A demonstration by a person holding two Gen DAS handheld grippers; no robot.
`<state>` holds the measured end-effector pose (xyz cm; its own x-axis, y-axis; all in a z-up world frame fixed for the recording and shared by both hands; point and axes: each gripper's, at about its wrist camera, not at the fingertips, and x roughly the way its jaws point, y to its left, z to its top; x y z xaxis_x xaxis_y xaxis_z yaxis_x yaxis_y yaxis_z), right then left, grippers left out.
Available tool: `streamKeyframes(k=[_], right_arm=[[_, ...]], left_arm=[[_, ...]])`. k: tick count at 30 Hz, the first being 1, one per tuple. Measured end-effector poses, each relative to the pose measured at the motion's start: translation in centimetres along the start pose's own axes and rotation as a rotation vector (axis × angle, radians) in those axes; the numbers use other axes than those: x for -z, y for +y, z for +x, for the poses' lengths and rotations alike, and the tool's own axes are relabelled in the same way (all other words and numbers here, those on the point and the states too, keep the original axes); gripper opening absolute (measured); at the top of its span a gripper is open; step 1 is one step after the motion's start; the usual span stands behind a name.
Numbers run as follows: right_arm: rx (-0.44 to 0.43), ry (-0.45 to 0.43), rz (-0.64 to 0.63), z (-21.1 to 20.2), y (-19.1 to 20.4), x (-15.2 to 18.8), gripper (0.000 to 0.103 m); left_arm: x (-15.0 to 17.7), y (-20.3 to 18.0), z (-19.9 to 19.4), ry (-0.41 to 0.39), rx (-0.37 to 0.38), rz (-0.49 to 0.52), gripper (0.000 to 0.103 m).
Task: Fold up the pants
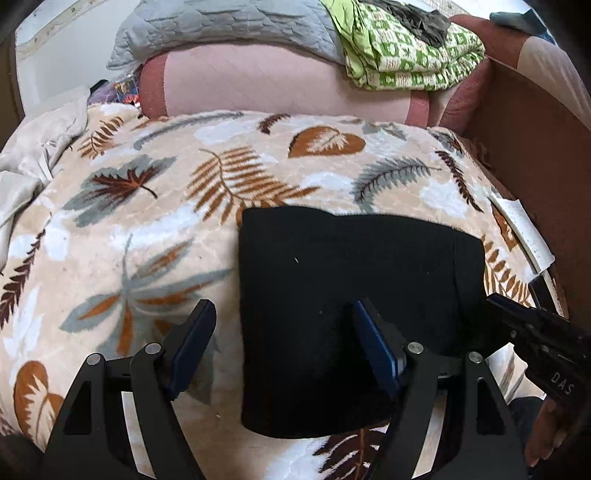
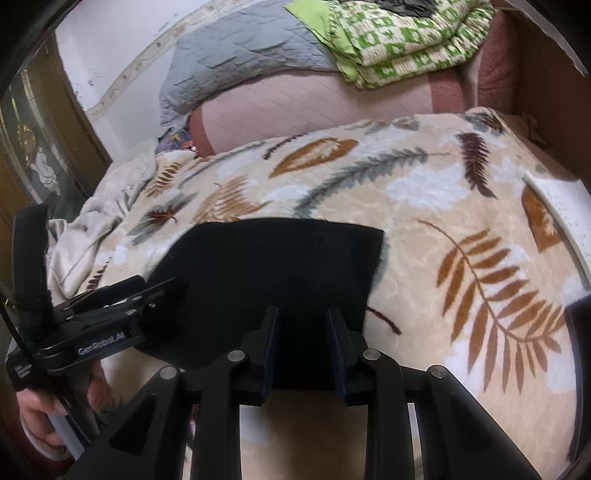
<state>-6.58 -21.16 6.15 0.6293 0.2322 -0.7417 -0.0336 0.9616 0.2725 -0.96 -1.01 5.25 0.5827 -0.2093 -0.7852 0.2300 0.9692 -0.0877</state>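
The black pants lie folded into a compact rectangle on the leaf-patterned blanket; they also show in the right wrist view. My left gripper is open and empty, held above the pants' left edge, one finger over the blanket and the other over the cloth. My right gripper is open and empty, with its fingers over the near right part of the pants. Each gripper shows in the other's view, the right at the pants' right edge, the left at their left edge.
A pink mattress edge lies beyond the blanket with a grey quilt and a folded green patterned cloth on it. A brown wooden board borders the right. A rumpled beige sheet lies left.
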Motion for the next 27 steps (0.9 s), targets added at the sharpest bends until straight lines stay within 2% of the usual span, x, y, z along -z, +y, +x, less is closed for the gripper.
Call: streamKeyframes(k=[3, 4, 6, 9, 14, 19, 27], right_arm=[[0.011, 0.022, 0.033, 1.0, -1.1, 0.6, 0.030], [0.008, 0.024, 0.050, 1.2, -1.4, 0.7, 0.038], [-0.008, 0.037, 0.102, 1.6, -2.4, 1.0, 0.045], [-0.032, 0.017, 0.130, 1.1, -2.8, 1.0, 0.045], [0.012, -0.011, 0.069, -0.6, -1.7, 0.7, 0.045], [0.006, -0.054, 0.095, -2.7, -1.9, 0.8, 0.045], [0.029, -0.069, 0.095, -4.6, -1.3, 0.6, 0.054]], left_arm=[[0.3, -0.4, 0.8, 0.012, 0.000, 0.004, 0.077], [0.3, -0.4, 0.9, 0.013, -0.001, 0.004, 0.077], [0.3, -0.5, 1.0, 0.013, -0.002, 0.001, 0.078], [0.3, -0.4, 0.9, 0.011, -0.002, -0.002, 0.079], [0.2, -0.1, 0.5, 0.012, 0.007, -0.012, 0.079], [0.0, 0.2, -0.8, -0.011, 0.016, -0.034, 0.079], [-0.4, -1.4, -2.1, -0.027, 0.061, -0.005, 0.079]])
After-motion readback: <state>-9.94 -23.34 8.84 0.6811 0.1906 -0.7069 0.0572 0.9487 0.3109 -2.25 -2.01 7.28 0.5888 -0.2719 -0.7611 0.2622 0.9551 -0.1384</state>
